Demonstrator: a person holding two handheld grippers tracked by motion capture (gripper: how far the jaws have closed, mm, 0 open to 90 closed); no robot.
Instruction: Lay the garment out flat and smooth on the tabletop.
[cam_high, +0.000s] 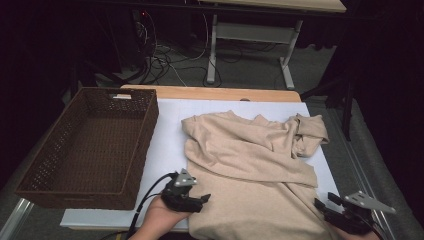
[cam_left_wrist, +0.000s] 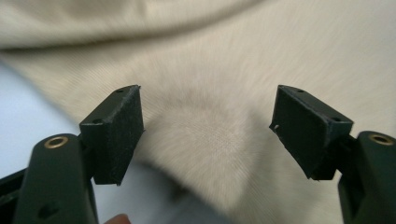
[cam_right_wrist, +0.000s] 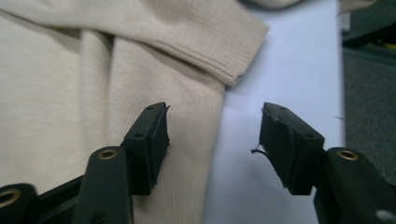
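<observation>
Spread flat on the white mat (cam_high: 170, 125), one beige sweater (cam_high: 250, 165), near hem hanging toward the table's near edge, upper part folded down over the body, one sleeve bunched at the far right: laid out this way, probably, for folding and then dropping into the basket (cam_high: 65, 185). Placed at the table's left, just beside the mat, that one brown wicker basket, open side up and ready to receive.

At the sweater's near left edge, left gripper (cam_high: 200, 200), jaws spread, fabric below them but not pinched (cam_left_wrist: 205, 135). At the near right edge, right gripper (cam_high: 322, 205), jaws likewise apart, straddling the sweater's side edge where knit meets mat (cam_right_wrist: 212, 135), pinching nothing. Set at opposite sides, likely to take both edges together.

Counted: one sweater, one basket, two grippers, one mat.
</observation>
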